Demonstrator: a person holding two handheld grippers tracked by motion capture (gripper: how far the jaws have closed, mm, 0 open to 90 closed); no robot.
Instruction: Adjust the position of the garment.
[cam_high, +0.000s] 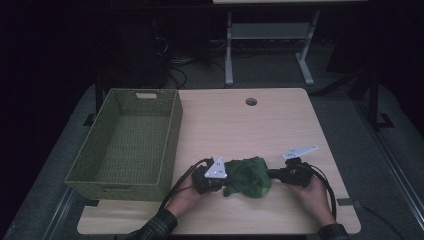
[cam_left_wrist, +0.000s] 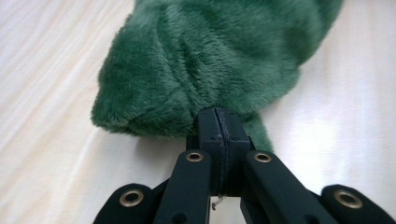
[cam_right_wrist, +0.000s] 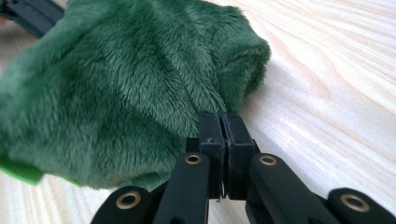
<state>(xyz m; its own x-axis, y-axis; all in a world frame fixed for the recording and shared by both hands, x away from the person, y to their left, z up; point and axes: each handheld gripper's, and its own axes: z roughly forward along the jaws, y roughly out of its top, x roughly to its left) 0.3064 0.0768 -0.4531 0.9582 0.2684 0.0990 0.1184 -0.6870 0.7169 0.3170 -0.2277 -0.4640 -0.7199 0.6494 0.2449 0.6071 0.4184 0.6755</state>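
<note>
Item: green plush cloth, bunched in a soft heap on the table, near its front edge, between our two hands. Basket, woven, green, stands just left of it on the table's left side, nothing seen inside.

Left gripper: jaws pressed together, pinching a fold at the cloth's left end; in the left gripper view the plush wells up right at the closed tips. Right gripper: jaws likewise pressed together on a fold at the right end, the pile bulging beside the tips.

Step in hand, as we judge it: taking the cloth by two ends, to lift or spread it, possibly toward the basket.

Handling notes: we keep both pinches firm, since plush is slippery and thick and only a thin fold sits in each. We raise both hands together and level, drawing apart gently so the heap opens without tugging one end free. We clear the basket's rim before any carry.

Markings: no brand or writing readable. A bright green tab peeks from under the cloth; blank as far as we can tell.
</note>
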